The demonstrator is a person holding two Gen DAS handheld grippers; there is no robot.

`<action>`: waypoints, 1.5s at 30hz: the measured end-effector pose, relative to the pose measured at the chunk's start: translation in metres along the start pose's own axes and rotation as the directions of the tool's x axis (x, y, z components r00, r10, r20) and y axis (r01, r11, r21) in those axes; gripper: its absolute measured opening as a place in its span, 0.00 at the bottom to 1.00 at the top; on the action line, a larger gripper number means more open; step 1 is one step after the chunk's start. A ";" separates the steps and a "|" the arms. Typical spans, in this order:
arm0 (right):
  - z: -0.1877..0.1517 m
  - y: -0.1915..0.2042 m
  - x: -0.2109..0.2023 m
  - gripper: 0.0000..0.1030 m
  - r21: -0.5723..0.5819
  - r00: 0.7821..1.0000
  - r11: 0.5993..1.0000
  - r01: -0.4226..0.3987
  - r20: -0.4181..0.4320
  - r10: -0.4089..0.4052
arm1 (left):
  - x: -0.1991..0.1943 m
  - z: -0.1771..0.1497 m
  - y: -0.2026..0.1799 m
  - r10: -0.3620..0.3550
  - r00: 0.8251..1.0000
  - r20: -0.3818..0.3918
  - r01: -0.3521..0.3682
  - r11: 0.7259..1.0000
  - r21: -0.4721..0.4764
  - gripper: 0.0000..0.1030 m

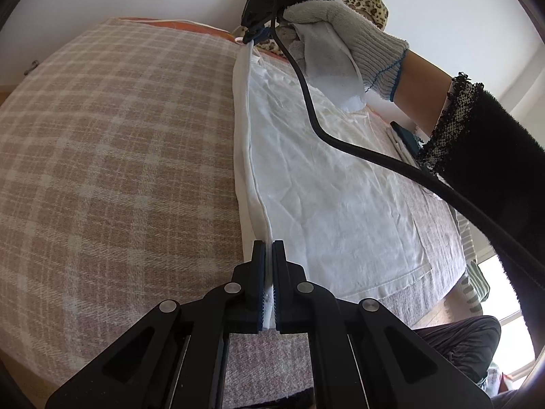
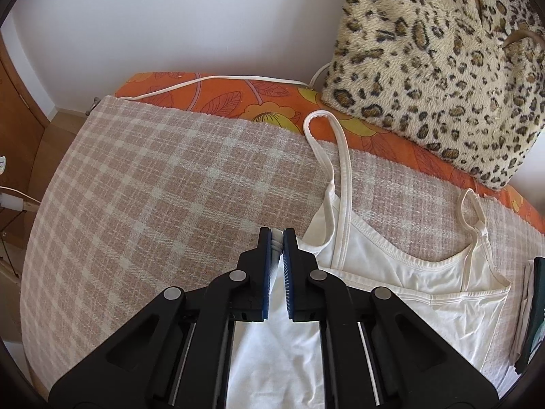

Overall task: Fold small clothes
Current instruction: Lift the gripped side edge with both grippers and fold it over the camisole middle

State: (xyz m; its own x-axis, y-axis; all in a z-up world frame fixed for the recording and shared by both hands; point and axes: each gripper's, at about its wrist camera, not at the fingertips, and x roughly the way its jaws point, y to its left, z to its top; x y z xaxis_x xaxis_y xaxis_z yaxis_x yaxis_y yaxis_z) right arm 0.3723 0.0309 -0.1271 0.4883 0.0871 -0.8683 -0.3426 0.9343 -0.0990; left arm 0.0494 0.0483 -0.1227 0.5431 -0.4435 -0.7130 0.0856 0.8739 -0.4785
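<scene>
A white strappy top (image 1: 327,184) lies flat on the pink checked blanket (image 1: 112,156). My left gripper (image 1: 269,252) is shut on the top's left side edge near the hem, lifting it into a raised fold. My right gripper (image 1: 253,34), held by a gloved hand (image 1: 344,30), pinches the same edge at the far end. In the right wrist view my right gripper (image 2: 277,238) is shut on the top (image 2: 391,272) beside the left shoulder strap (image 2: 337,150). The other strap (image 2: 473,211) lies flat on the blanket (image 2: 153,184).
A leopard-print cushion (image 2: 442,54) sits against the white wall on an orange flowered sheet (image 2: 238,92). A white cable (image 2: 211,81) runs along the sheet. A dark object (image 2: 534,313) lies at the right edge. The right gripper's black cable (image 1: 357,150) crosses above the top.
</scene>
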 end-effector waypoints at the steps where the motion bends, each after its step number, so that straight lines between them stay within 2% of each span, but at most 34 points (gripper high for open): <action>1: 0.001 -0.004 -0.004 0.07 0.005 1.000 1.000 0.000 0.008 0.000 | -0.001 0.000 -0.005 -0.003 1.000 0.006 0.003 1.000 0.016 0.02; 5: 0.000 -0.022 -0.020 0.07 0.005 1.000 1.000 0.001 0.030 -0.001 | 0.003 0.002 -0.028 -0.033 0.999 0.011 0.032 0.997 0.070 0.02; 10: -0.004 -0.047 -0.030 0.07 0.008 0.999 1.000 0.016 0.043 -0.016 | 0.019 0.007 -0.044 -0.072 0.997 -0.027 0.074 0.992 0.098 0.02; 21: -0.033 -0.126 -0.019 0.07 0.100 0.999 0.994 0.033 0.020 -0.035 | 0.043 -0.004 -0.088 -0.105 0.988 -0.110 0.126 0.970 0.206 0.02; 29: -0.035 -0.137 -0.010 0.07 0.112 1.000 0.994 0.019 0.019 -0.021 | 0.068 -0.003 -0.104 -0.123 0.978 -0.167 0.155 0.970 0.189 0.02; 35: -0.032 -0.137 -0.002 0.07 0.104 1.000 0.994 0.022 -0.004 -0.022 | 0.080 -0.001 -0.106 -0.099 0.976 -0.192 0.138 0.970 0.199 0.02; 39: -0.029 -0.141 0.005 0.07 0.094 0.999 0.995 0.020 -0.033 -0.017 | 0.076 -0.006 -0.097 -0.098 0.971 -0.220 0.141 0.972 0.187 0.16; 41: -0.030 -0.143 0.004 0.21 0.099 0.999 0.995 0.027 -0.036 -0.024 | 0.071 -0.008 -0.096 -0.102 0.970 -0.221 0.146 0.971 0.191 0.18; 43: -0.031 -0.147 -0.002 0.32 0.112 1.000 0.993 0.023 -0.019 -0.021 | 0.063 -0.007 -0.095 -0.090 0.971 -0.223 0.139 0.967 0.212 0.27; 45: -0.033 -0.152 -0.013 0.35 0.119 1.000 0.993 0.020 0.004 -0.020 | 0.057 -0.008 -0.094 -0.102 0.971 -0.215 0.152 0.962 0.227 0.31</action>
State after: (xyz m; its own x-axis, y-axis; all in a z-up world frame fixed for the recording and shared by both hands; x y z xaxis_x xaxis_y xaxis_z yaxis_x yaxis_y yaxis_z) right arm 0.3910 -0.1235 -0.1166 0.4982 0.0695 -0.8643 -0.2347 0.9704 -0.0573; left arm 0.0659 -0.0612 -0.1222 0.3391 -0.5630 -0.7537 0.3545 0.8186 -0.4519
